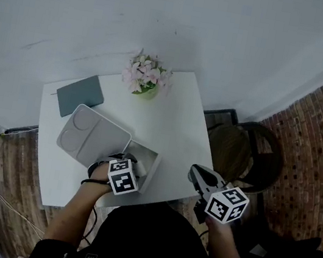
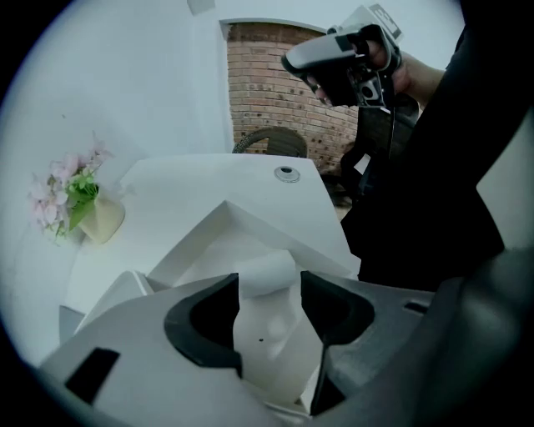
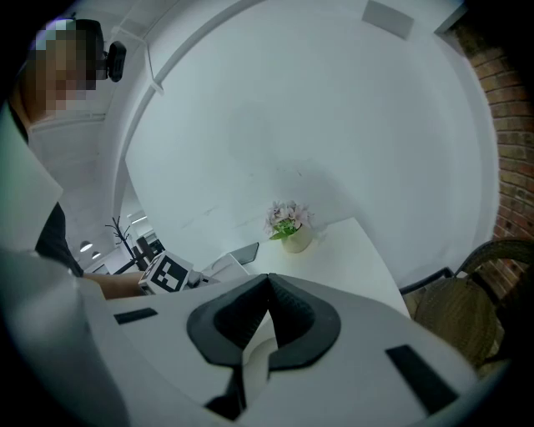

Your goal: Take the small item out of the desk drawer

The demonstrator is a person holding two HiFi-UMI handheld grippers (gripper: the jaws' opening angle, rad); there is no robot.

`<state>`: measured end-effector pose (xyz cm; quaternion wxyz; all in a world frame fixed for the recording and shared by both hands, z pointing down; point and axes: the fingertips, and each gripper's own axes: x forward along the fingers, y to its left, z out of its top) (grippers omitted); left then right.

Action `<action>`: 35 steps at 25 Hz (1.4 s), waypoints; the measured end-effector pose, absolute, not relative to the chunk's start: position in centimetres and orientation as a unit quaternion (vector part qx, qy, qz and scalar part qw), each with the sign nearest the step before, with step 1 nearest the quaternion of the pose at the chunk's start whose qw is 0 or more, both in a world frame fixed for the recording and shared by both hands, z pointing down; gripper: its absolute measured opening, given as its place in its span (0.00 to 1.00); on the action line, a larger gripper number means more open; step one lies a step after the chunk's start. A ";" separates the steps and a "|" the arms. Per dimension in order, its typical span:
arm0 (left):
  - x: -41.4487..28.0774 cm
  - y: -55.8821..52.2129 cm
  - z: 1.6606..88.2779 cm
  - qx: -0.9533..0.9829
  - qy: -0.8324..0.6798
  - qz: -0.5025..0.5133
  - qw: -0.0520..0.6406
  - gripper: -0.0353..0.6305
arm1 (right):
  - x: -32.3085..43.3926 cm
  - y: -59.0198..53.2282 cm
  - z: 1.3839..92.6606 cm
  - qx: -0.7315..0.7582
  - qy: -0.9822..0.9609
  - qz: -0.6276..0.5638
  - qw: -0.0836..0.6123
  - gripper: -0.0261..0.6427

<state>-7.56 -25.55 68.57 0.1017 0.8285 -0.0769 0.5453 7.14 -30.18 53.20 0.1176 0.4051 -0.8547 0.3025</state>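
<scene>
Left tool (image 2: 269, 310) clamped on the small white item (image 2: 265, 279) — roll-like, held over the open drawer (image 2: 219, 238) at the worktop's (image 1: 174, 127) front edge. Right tool (image 3: 269, 288) pinched together, nothing between — off the worktop's right side, well apart from the drawer.

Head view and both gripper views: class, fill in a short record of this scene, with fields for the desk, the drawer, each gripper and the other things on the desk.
Desk: white desk
Drawer: drawer open at the desk's near edge
Left gripper: left gripper at the drawer, jaws on a small white item
Right gripper: right gripper held off the desk's right side, jaws together, empty
On desk: flower pot, grey pad, grey tray
</scene>
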 end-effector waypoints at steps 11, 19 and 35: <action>-9.9 -26.5 66.7 0.852 -0.104 0.502 0.106 0.38 | 5.9 -29.6 53.1 0.396 -0.859 0.298 0.131 0.04; -8.0 -26.6 68.1 0.801 -0.007 0.598 -0.042 0.39 | 7.0 -29.3 53.2 0.404 -0.855 0.299 0.129 0.04; -6.7 -23.6 71.6 0.750 0.130 0.646 -0.050 0.31 | 9.1 -29.5 54.8 0.413 -0.843 0.322 0.124 0.04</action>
